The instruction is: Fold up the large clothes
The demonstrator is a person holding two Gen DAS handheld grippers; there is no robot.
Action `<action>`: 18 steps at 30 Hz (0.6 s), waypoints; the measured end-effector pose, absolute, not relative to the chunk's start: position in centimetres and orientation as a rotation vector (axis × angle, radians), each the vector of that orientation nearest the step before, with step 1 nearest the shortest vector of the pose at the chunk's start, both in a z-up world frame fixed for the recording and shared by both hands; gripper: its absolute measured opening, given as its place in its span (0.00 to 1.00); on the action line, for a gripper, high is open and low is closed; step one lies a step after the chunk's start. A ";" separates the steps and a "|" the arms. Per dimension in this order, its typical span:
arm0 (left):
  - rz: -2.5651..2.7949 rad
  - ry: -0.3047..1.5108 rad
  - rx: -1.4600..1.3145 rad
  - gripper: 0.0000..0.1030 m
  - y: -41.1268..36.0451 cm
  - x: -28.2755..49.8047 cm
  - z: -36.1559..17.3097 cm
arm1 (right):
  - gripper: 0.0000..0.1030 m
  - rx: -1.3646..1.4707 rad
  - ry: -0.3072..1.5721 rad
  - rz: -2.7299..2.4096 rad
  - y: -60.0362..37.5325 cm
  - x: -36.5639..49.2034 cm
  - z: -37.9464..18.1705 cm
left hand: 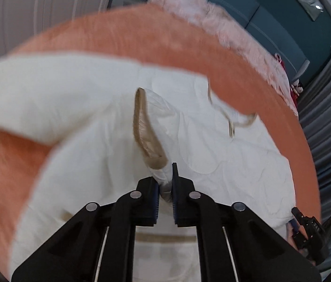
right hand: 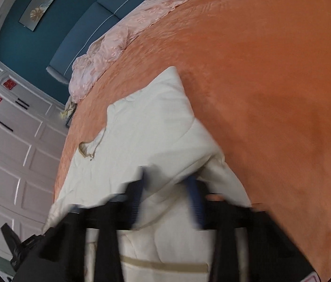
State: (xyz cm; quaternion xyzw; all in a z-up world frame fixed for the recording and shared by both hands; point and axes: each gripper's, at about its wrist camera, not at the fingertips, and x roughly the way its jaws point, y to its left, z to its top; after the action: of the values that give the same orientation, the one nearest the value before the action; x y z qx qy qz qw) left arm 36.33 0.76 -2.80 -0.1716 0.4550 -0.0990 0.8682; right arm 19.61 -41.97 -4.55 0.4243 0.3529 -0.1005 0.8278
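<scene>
The white quilted jacket (left hand: 109,117) is spread out on the orange bed cover (left hand: 142,35). The left hand-held gripper (left hand: 165,185) is pinched tight on a tan-lined fold of it. The right hand-held gripper (right hand: 167,199) is blurry, fingers apart with jacket fabric between them.

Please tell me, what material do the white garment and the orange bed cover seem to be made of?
The white quilted garment looks like padded fabric with a smooth, faintly shiny shell: curved stitch lines and puffy folds show, and beige trim edges it. The orange bed cover looks like a soft matte textile with a fine rippled texture, possibly fleece or quilted cotton; the blur leaves this open.
</scene>
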 end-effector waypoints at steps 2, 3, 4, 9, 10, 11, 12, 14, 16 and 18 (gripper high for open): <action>-0.193 0.917 -0.324 0.07 1.3 36.2 -2.0 | 0.10 0.831 0.695 -0.189 -41.0 20.3 -2.6; -0.185 0.912 -0.305 0.07 1.6 36.2 -2.1 | 0.10 0.765 0.678 -0.189 -40.1 20.5 -1.7; -0.172 0.915 -0.281 0.07 1.5 36.3 -2.4 | 0.10 0.670 0.674 -0.193 -39.0 20.7 -0.9; -0.121 1.009 -0.235 0.07 1.7 36.0 -7.5 | 0.09 0.544 0.818 -0.243 -37.9 22.5 -4.1; -0.122 1.010 -0.233 0.07 1.7 35.7 -8.2 | 0.10 0.560 0.840 -0.244 -38.2 22.4 -5.1; -0.123 0.997 -0.225 0.07 1.6 35.5 -8.7 | 0.10 0.577 0.846 -0.246 -38.5 22.3 -5.8; -0.122 0.977 -0.211 0.07 1.5 35.2 -8.9 | 0.10 0.591 0.841 -0.246 -38.7 22.1 -6.2; -0.113 0.930 -0.174 0.09 0.9 34.5 -9.2 | 0.13 0.591 0.840 -0.256 -38.7 21.9 -6.3; -0.107 0.893 -0.150 0.09 0.5 33.9 -9.5 | 0.28 0.573 0.836 -0.303 -38.4 21.4 -5.9; -0.109 0.876 -0.151 0.09 0.3 33.7 -9.5 | 0.39 0.542 0.814 -0.388 -37.8 20.1 -4.8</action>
State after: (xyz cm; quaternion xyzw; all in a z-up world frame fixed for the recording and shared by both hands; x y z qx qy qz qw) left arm 33.72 0.31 -9.47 -0.0730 0.4236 -0.0527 0.9014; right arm 20.12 -37.77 -4.84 0.2587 0.3885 -0.1851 0.8648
